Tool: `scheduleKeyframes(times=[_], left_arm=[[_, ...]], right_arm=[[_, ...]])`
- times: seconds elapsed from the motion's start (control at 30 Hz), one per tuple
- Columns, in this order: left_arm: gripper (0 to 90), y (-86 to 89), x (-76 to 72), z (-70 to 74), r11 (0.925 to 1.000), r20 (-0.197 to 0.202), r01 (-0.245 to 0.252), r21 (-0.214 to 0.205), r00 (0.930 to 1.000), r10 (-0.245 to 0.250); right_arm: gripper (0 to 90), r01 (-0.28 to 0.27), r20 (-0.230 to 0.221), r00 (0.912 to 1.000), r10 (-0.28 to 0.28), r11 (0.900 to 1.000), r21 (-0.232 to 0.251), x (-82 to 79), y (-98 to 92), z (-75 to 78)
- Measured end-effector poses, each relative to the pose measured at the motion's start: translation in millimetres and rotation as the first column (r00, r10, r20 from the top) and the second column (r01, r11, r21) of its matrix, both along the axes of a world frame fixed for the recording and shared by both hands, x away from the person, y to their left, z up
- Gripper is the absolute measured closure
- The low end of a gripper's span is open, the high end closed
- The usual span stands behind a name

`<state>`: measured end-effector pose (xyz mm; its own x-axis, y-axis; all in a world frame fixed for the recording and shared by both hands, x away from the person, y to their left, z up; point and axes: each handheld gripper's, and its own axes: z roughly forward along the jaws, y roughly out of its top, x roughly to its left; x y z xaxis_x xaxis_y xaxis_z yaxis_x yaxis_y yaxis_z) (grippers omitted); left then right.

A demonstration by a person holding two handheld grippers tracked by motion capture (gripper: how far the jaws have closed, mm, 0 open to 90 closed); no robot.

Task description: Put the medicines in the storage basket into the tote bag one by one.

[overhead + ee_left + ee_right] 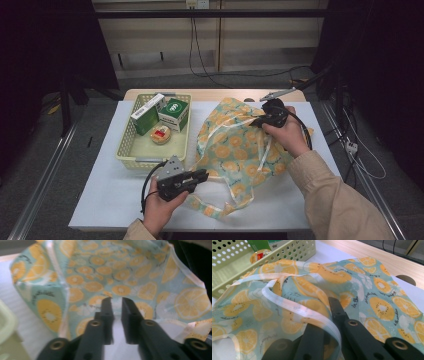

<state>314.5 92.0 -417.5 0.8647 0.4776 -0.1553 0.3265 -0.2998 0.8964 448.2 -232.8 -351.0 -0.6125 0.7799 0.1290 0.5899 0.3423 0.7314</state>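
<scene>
A fabric bag printed with orange and kiwi slices lies crumpled on the white mat, right of centre. My left gripper reaches in from the near left to the bag's near-left edge. In the left gripper view its jaws stand close together with pale cloth of the bag pinched between them. My right gripper is at the bag's far right rim, lifting it. Its jaws are shut on the white strap of the bag.
A pale green basket stands at the left of the mat. It holds a green and white box, a green box and a small round packet. The wooden table edge runs behind. Cables lie on the floor.
</scene>
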Motion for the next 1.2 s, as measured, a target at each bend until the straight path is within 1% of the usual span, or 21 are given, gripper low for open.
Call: scheduleKeyframes(times=[0.03,0.07,0.1,0.13,0.17,0.23,0.3,0.43,0.47,0.6,0.63,0.67,0.77,0.83,0.9,0.97,1.03,1.1,1.13,1.17,1.2], left_arm=[[87.6,-2.2,1.4,-1.7,0.9997,-0.001,-0.008,0.025,1.0000,0.008],[89.5,-3.2,4.1,-4.2,0.9981,-0.003,-0.030,0.053,0.9995,0.031],[90.0,-3.1,7.8,-7.5,0.9963,-0.011,-0.056,0.065,0.9983,0.057],[90.0,-2.3,12.0,-10.9,0.9930,-0.014,-0.085,0.083,0.9962,0.086],[90.0,-0.5,16.1,-13.0,0.9881,-0.006,-0.109,0.108,0.9938,0.111],[90.0,3.3,22.8,-14.4,0.9821,-0.008,-0.145,0.120,0.9891,0.147],[90.0,6.8,28.3,-11.0,0.9787,0.002,-0.166,0.121,0.9860,0.167],[90.0,11.9,39.4,-2.7,0.9680,0.015,-0.218,0.123,0.9758,0.218],[90.0,12.9,42.7,-0.8,0.9667,0.019,-0.224,0.125,0.9746,0.223],[90.0,13.2,50.1,3.2,0.9652,0.002,-0.237,0.111,0.9712,0.238],[90.0,14.1,51.1,3.8,0.9656,-0.007,-0.243,0.093,0.9696,0.245],[90.0,15.2,51.5,4.5,0.9680,-0.018,-0.239,0.076,0.9703,0.241],[90.0,15.4,49.8,6.7,0.9732,-0.040,-0.220,0.065,0.9739,0.223],[90.0,14.0,47.7,9.5,0.9763,-0.046,-0.209,0.054,0.9762,0.212],[90.0,12.6,47.2,14.8,0.9797,-0.043,-0.195,0.049,0.9795,0.197],[89.8,11.5,48.8,20.3,0.9810,-0.054,-0.188,0.049,0.9802,0.190],[85.0,13.1,51.8,26.2,0.9806,-0.063,-0.192,0.040,0.9789,0.194],[76.0,16.4,55.9,32.4,0.9770,-0.069,-0.211,0.031,0.9747,0.213],[69.0,18.2,58.7,35.7,0.9746,-0.075,-0.221,0.038,0.9719,0.223],[58.5,20.8,61.8,38.8,0.9719,-0.080,-0.231,0.046,0.9689,0.234],[51.0,23.1,64.5,41.8,0.9728,-0.089,-0.228,0.043,0.9690,0.231]], right_arm=[[89.7,-0.003,-0.001,1.0000,0.003,1.0000,0.005,0.0,0.4,-0.2],[89.8,-0.008,-0.002,1.0000,0.008,0.9999,0.008,0.0,0.9,-0.5],[89.7,-0.010,-0.001,1.0000,0.010,0.9999,0.007,-0.3,1.1,-0.2],[89.7,-0.011,-0.001,0.9999,0.011,0.9999,0.009,-0.6,1.1,0.1],[89.7,-0.009,-0.004,1.0000,0.009,0.9999,0.011,-1.5,1.0,0.9],[89.7,-0.011,-0.002,0.9999,0.011,0.9998,0.017,-3.0,-0.1,2.8],[89.7,-0.017,0.003,0.9998,0.017,0.9997,0.016,-4.5,-2.1,4.9],[89.7,-0.013,-0.003,0.9999,0.013,0.9996,0.026,-7.2,-6.5,8.5],[89.7,-0.012,-0.004,0.9999,0.012,0.9994,0.032,-7.6,-7.3,9.1],[89.7,-0.012,-0.007,0.9999,0.013,0.9994,0.032,-9.5,-8.7,8.3],[89.7,-0.012,-0.010,0.9999,0.012,0.9995,0.029,-10.3,-8.3,7.4],[89.7,-0.013,-0.017,0.9998,0.014,0.9994,0.030,-11.1,-7.8,6.1],[89.7,-0.016,-0.021,0.9997,0.016,0.9996,0.025,-12.5,-7.4,1.8],[89.7,-0.015,-0.027,0.9995,0.016,0.9995,0.026,-12.1,-8.2,-0.4],[89.7,-0.010,-0.031,0.9994,0.011,0.9994,0.032,-11.5,-8.8,-1.2],[89.7,-0.007,-0.033,0.9994,0.008,0.9995,0.030,-11.2,-8.6,-1.3],[89.8,-0.010,-0.032,0.9994,0.011,0.9996,0.027,-11.0,-7.8,-1.5],[89.8,-0.015,-0.032,0.9994,0.016,0.9996,0.025,-11.2,-7.0,-1.9],[89.8,-0.016,-0.033,0.9993,0.017,0.9996,0.025,-11.1,-7.0,-2.0],[89.7,-0.016,-0.034,0.9993,0.016,0.9996,0.025,-11.0,-7.3,-2.2],[89.7,-0.014,-0.034,0.9993,0.015,0.9996,0.024,-10.9,-7.7,-2.2]])
